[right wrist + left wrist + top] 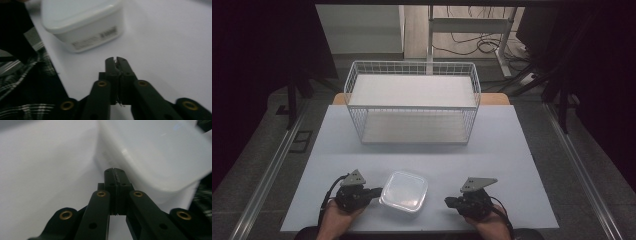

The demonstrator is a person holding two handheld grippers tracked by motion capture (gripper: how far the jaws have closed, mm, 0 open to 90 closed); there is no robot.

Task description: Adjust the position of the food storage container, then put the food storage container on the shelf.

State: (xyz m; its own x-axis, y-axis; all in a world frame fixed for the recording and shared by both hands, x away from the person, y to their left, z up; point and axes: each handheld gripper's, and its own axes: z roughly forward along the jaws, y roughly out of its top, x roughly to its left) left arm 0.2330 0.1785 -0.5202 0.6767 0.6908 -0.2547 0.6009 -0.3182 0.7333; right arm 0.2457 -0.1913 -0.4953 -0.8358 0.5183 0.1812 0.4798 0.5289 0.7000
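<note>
looks barely begun: the lidded plastic box [405, 191] sits untouched on the near worktop [512, 150], left gripper [377, 190] and right gripper [447, 201] both pressed together empty, the wire rack [412, 102] far off.

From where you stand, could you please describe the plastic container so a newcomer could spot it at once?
On the pale table, in front of the white wire rack, lies a container at the near edge between the two grippers. It is square, translucent white, with rounded corners and a lid.
</note>
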